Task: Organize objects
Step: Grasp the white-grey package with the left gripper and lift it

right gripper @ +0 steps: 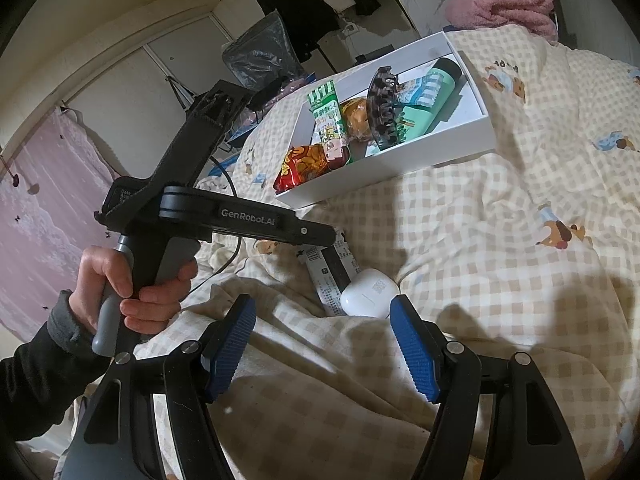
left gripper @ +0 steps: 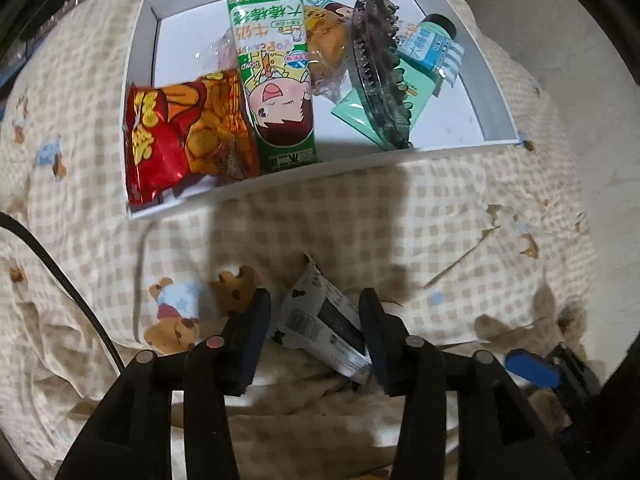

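A white box (left gripper: 138,80) on the checked bedding holds a red snack bag (left gripper: 184,136), a long green packet (left gripper: 272,68), a wrapped bun (left gripper: 326,48), a dark claw clip (left gripper: 380,64), a mint carton (left gripper: 384,104) and a blue striped packet (left gripper: 432,46). My left gripper (left gripper: 316,316) points down and stands open around a white and black packet (left gripper: 320,320) that lies on the bedding; its left pad is clear of the packet. My right gripper (right gripper: 322,312) is open, with a white earbud case (right gripper: 370,292) just ahead, near its right finger.
A hand (right gripper: 128,292) in a dark sleeve holds the left gripper's handle. A black cable (left gripper: 60,280) runs over the bedding at the left. Pink towels (right gripper: 500,8) lie beyond the box. The bedding (right gripper: 500,220) is rumpled into folds near both grippers.
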The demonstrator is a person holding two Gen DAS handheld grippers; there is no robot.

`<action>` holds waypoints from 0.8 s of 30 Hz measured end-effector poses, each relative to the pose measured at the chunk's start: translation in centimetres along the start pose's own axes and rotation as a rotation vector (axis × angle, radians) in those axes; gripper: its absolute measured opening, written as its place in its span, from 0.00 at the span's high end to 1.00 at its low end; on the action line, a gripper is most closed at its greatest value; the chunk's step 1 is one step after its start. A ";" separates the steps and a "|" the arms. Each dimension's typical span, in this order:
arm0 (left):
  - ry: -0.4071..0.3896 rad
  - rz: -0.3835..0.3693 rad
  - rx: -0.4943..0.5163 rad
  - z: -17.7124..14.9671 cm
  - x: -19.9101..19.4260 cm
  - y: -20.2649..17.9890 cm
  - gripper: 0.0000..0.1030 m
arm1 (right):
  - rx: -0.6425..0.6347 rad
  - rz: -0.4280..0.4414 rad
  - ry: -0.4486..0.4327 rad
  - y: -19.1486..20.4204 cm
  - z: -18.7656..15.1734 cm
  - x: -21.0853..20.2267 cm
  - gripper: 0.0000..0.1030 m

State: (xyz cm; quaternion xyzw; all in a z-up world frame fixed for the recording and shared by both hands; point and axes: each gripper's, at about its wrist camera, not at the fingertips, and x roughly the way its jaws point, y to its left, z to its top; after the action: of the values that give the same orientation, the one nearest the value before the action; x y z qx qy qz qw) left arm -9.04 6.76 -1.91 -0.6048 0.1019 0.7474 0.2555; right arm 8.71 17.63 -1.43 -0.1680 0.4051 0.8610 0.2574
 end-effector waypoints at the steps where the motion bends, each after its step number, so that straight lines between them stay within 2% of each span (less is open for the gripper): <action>1: 0.013 0.004 0.006 0.0 0.3 -0.2 0.51 | 0.000 0.000 0.000 0.0 0.0 0.0 0.31; 7: 0.052 -0.008 0.009 -0.1 1.4 -0.5 0.51 | 0.003 0.002 0.002 0.0 0.0 0.0 0.31; 8: 0.066 -0.012 0.010 -0.2 1.7 -0.6 0.55 | 0.005 0.003 0.003 0.0 0.0 0.1 0.31; 10: 0.073 -0.038 0.006 -0.4 2.1 -0.5 0.73 | 0.008 0.005 0.003 -0.1 0.0 0.0 0.31; 13: 0.065 -0.053 0.015 -0.8 1.9 -0.6 0.73 | 0.008 0.008 0.004 -0.1 0.0 0.1 0.31; 16: 0.129 -0.060 0.018 -1.2 3.1 -1.0 0.62 | 0.016 0.012 0.013 -0.2 0.0 0.3 0.31; 17: 0.136 -0.066 0.017 -1.3 3.3 -1.1 0.62 | 0.018 0.013 0.014 -0.2 0.0 0.3 0.31; 18: 0.130 -0.064 0.017 -1.5 3.2 -1.2 0.61 | 0.019 0.012 0.014 -0.2 0.0 0.3 0.31; 22: 0.042 -0.103 0.005 -2.5 0.3 -1.4 0.77 | 0.018 0.012 0.012 -0.2 0.0 0.2 0.31; 24: -0.007 -0.116 0.001 -3.0 -1.5 -1.3 0.80 | 0.018 0.012 0.010 -0.1 0.0 0.2 0.31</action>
State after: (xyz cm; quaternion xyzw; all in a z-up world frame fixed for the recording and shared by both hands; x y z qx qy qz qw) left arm -5.62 6.04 -1.02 -0.6069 0.0662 0.7334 0.2990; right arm 8.63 17.76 -1.60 -0.1676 0.4152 0.8580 0.2517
